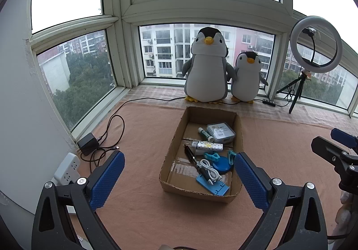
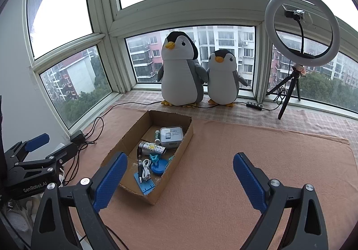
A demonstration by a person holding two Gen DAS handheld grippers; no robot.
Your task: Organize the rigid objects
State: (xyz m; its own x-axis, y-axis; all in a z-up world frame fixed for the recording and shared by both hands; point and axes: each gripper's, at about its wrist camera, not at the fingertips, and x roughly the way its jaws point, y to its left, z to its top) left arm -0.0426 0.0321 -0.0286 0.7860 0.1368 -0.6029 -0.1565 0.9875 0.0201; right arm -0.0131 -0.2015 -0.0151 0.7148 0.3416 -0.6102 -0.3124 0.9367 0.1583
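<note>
Both your grippers, left gripper [image 1: 179, 174] and right gripper [image 2: 179, 174], gape empty | open brown cardboard box [image 1: 172, 142] ahead holds small items | grey lidded plastic case [image 1: 220, 132]: light, stiff, probably slippery—pinch its short sides.

Looks like a bay window nook in a high-rise flat: two plush penguins [image 1: 207, 66] sit right against the window [image 1: 170, 51], apartment blocks outside, a ring light [image 1: 316, 45] just right of the penguins, a power strip [image 1: 67, 169] far to their left.
</note>
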